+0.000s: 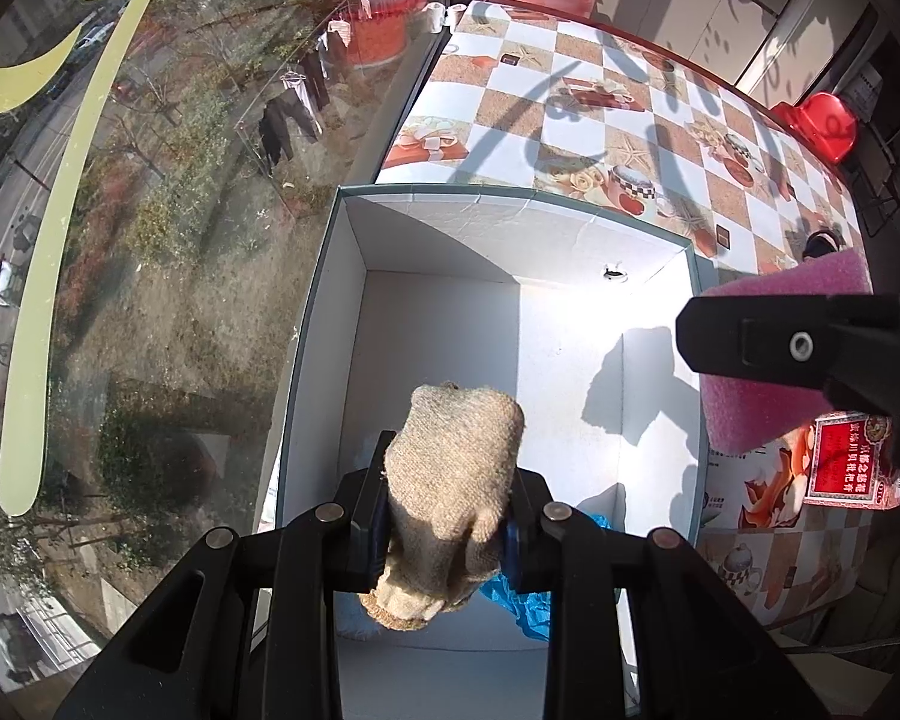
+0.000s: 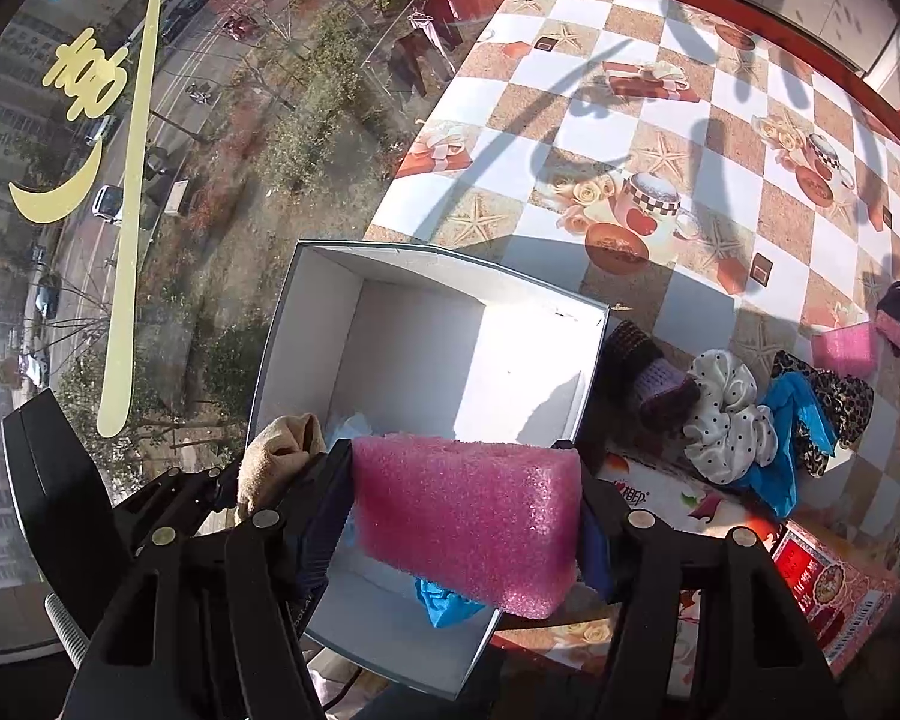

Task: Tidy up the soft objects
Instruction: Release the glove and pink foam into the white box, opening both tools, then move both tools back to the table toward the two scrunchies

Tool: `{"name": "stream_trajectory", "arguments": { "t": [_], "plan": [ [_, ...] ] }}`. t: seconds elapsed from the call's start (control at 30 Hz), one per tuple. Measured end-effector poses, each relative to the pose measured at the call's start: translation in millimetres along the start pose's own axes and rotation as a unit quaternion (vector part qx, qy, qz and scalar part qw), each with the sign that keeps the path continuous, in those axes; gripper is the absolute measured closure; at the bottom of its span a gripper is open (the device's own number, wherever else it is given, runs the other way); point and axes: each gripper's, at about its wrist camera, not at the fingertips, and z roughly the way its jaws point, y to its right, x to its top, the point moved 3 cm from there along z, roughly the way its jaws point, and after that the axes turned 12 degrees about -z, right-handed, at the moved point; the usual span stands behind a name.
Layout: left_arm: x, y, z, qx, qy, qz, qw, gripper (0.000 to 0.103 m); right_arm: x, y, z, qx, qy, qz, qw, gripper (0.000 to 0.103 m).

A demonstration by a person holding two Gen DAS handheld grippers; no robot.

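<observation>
Gripping a beige knitted glove (image 1: pixel 453 474), left claw (image 1: pixel 444 525) above the open white cardboard box (image 1: pixel 354 240); right claw (image 2: pixel 468 516) clamped on a pink foam block (image 2: pixel 468 510). Beyond, scattered fabric items (image 2: pixel 732 414) on checkered surface (image 2: pixel 720 192).

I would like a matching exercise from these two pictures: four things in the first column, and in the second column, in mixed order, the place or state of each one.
Things:
1. beige knitted glove
2. pink foam block
3. white polka-dot scrunchie
4. white box

Places or states:
A. lies on the checked tablecloth, outside the box
B. clamped in the right gripper
C. stands open at the table edge beside the window
D. clamped in the left gripper

Pairs: 1-D, 2-B, 3-A, 4-C
</observation>
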Motion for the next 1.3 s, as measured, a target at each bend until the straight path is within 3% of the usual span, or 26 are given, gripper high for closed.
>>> {"name": "stream_trajectory", "arguments": {
  "t": [0.2,0.3,0.37,0.43,0.5,0.57,0.67,0.7,1.0,1.3],
  "plan": [
    [0,2,1,0.000,0.001,-0.001,1.0000,0.072,3,-1,7,0.005,-0.007,-0.003,1.000,0.037],
    [0,4,0,-0.008,0.003,0.002,1.0000,0.063,4,-3,8,0.015,-0.007,-0.004,1.000,0.036],
    [0,4,-1,-0.006,0.006,0.002,1.0000,0.032,4,-4,7,0.021,-0.007,-0.005,1.000,0.035],
    [-1,4,-5,-0.011,0.017,-0.002,0.9998,0.020,4,-4,6,0.021,-0.006,-0.006,1.000,0.030],
    [-1,3,-7,-0.016,0.023,-0.007,0.9996,0.018,3,-1,5,0.022,-0.002,-0.002,1.000,0.017],
    [-1,2,-7,-0.021,0.027,-0.014,0.9993,0.002,2,2,4,0.026,-0.004,0.005,1.000,0.016],
    [0,0,-8,-0.027,0.034,-0.027,0.9987,0.000,0,5,2,0.029,-0.007,0.010,0.999,0.015],
    [1,-1,-8,-0.031,0.034,-0.033,0.9984,0.000,-1,6,2,0.030,-0.007,0.012,0.999,0.000],
    [11,2,-15,-0.046,0.039,-0.049,0.9970,0.000,-8,18,-12,0.032,0.006,0.025,0.999,0.000],
    [16,46,-26,-0.070,0.040,0.001,0.9968,0.000,-25,58,-40,0.025,0.022,0.070,0.997,0.000]
  ]
}}
